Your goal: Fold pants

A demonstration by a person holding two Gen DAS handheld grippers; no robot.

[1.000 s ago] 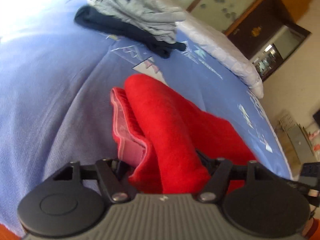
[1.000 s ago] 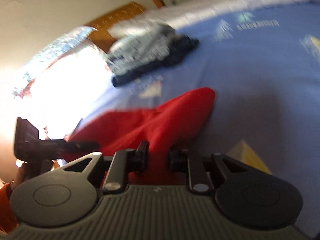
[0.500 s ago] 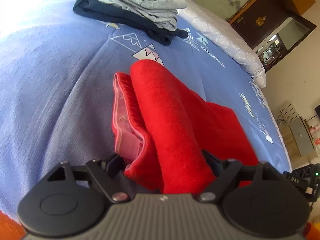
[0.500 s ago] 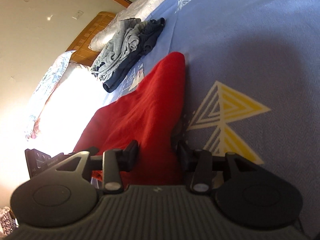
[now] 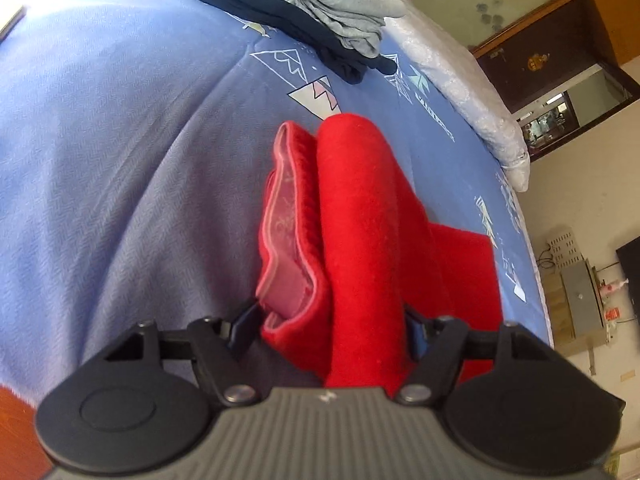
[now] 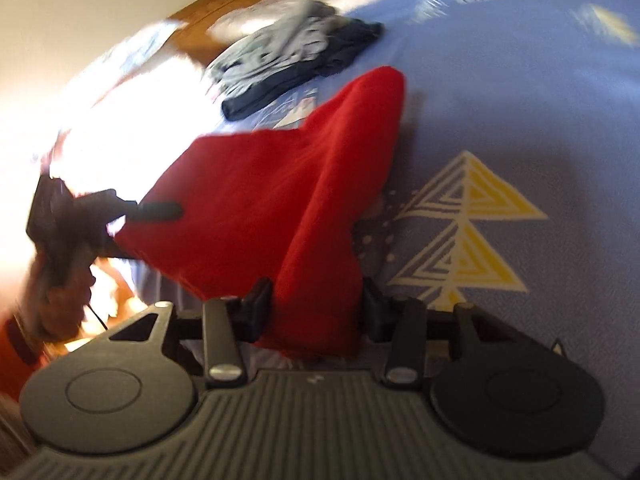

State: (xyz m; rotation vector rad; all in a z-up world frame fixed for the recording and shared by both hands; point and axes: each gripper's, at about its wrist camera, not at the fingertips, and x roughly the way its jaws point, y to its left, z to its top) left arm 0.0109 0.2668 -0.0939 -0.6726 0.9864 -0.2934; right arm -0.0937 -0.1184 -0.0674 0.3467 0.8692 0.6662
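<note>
The red pants lie folded on the blue bedspread, pink inner waistband showing on the left. My left gripper has its jaws spread around a thick bunch of the near edge; the cloth fills the gap. In the right wrist view the red pants stretch from my right gripper, whose jaws stand wide with the cloth between them, to the left gripper at the far corner. The right view is blurred.
A pile of grey and navy clothes lies at the far side of the bed, also in the right wrist view. A white quilt runs along the far edge. A wooden headboard and cabinet stand beyond.
Both grippers' jaws have spread wider around the red cloth. The right gripper has swung, and its view has shifted and blurred. The pants have settled farther onto the bed.
</note>
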